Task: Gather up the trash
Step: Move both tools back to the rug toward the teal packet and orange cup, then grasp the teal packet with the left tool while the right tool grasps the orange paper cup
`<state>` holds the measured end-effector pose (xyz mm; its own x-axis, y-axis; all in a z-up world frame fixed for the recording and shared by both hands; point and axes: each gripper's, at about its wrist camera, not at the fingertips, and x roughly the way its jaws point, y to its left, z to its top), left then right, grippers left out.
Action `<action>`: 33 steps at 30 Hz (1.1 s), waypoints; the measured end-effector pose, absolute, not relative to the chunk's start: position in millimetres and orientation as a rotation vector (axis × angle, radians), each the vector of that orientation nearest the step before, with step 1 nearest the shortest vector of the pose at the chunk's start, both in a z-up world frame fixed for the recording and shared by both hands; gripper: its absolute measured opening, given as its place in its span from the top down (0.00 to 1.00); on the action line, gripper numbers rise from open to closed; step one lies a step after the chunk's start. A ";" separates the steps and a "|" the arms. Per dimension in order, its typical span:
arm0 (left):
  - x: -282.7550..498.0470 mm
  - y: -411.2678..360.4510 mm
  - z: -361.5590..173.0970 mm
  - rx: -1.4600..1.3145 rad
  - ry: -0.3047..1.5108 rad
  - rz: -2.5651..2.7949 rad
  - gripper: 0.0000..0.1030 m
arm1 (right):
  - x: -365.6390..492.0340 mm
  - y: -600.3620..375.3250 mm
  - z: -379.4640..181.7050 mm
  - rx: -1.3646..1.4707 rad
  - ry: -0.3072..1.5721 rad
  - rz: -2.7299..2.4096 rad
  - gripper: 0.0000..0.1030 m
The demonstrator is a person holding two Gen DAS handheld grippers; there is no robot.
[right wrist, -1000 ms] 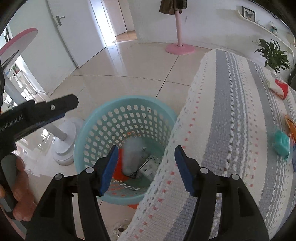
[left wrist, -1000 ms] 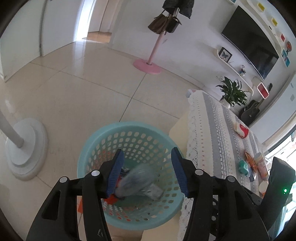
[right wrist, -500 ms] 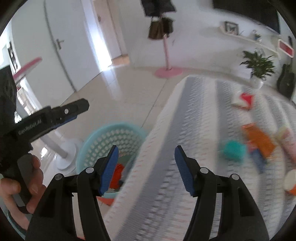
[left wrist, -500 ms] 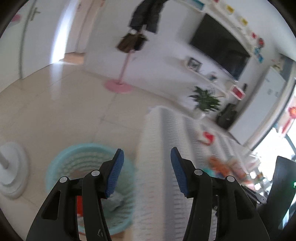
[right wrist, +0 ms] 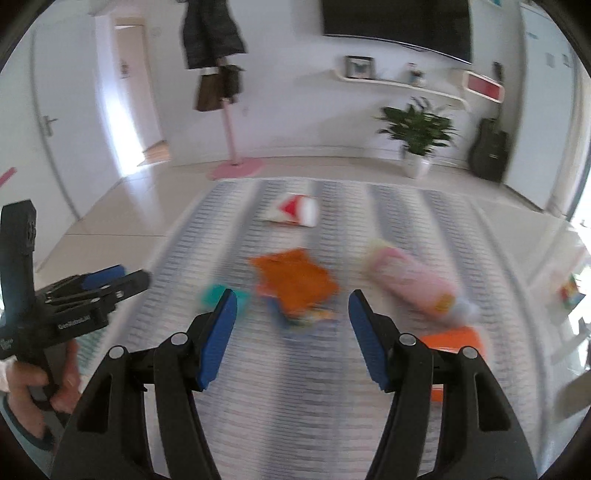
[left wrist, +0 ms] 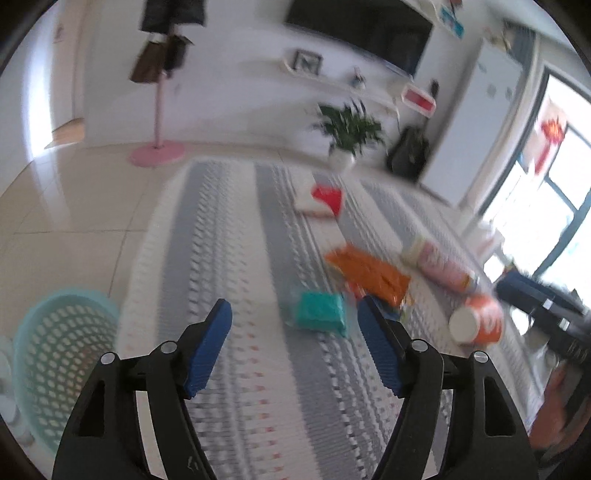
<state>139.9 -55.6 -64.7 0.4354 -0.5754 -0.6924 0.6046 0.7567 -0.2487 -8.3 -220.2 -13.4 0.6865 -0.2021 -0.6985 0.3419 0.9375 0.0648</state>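
Note:
Both views are motion-blurred. Trash lies on a grey and white striped table cloth (left wrist: 236,258): a teal packet (left wrist: 320,313), an orange bag (left wrist: 369,273), a pink bottle (left wrist: 439,264), an orange cup (left wrist: 478,323) and a red and white cup (left wrist: 320,200). My left gripper (left wrist: 293,347) is open and empty, above the cloth just short of the teal packet. My right gripper (right wrist: 290,339) is open and empty, above the cloth in front of the orange bag (right wrist: 295,277), with the pink bottle (right wrist: 410,278) at its right. The teal mesh basket (left wrist: 51,362) stands on the floor at the left.
The left gripper (right wrist: 74,299) and its hand show at the left of the right wrist view. A pink coat stand (right wrist: 231,125), a potted plant (right wrist: 417,136), a guitar case (right wrist: 489,151) and a wall TV (right wrist: 397,27) stand beyond the table. Tiled floor (left wrist: 74,206) lies left.
Both grippers have swung right and up, away from the basket to over the table with the trash. Both stay open and empty.

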 end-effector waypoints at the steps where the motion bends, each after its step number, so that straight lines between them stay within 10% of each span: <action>1: 140.7 -63.6 -69.8 0.057 0.862 -0.741 0.33 | -15.2 -235.2 -17.0 0.199 0.767 -0.329 0.43; 13: 150.8 -132.7 -120.3 0.198 0.927 -0.686 0.24 | -63.8 -327.2 -73.5 0.338 0.868 -0.490 0.20; 20: 146.9 -153.7 -134.7 0.323 0.907 -0.666 0.49 | -58.4 -342.2 -94.2 0.398 0.944 -0.521 0.19; 33: 139.2 -131.7 -105.8 0.257 0.844 -0.683 0.51 | -60.2 -348.4 -89.7 0.412 0.925 -0.574 0.19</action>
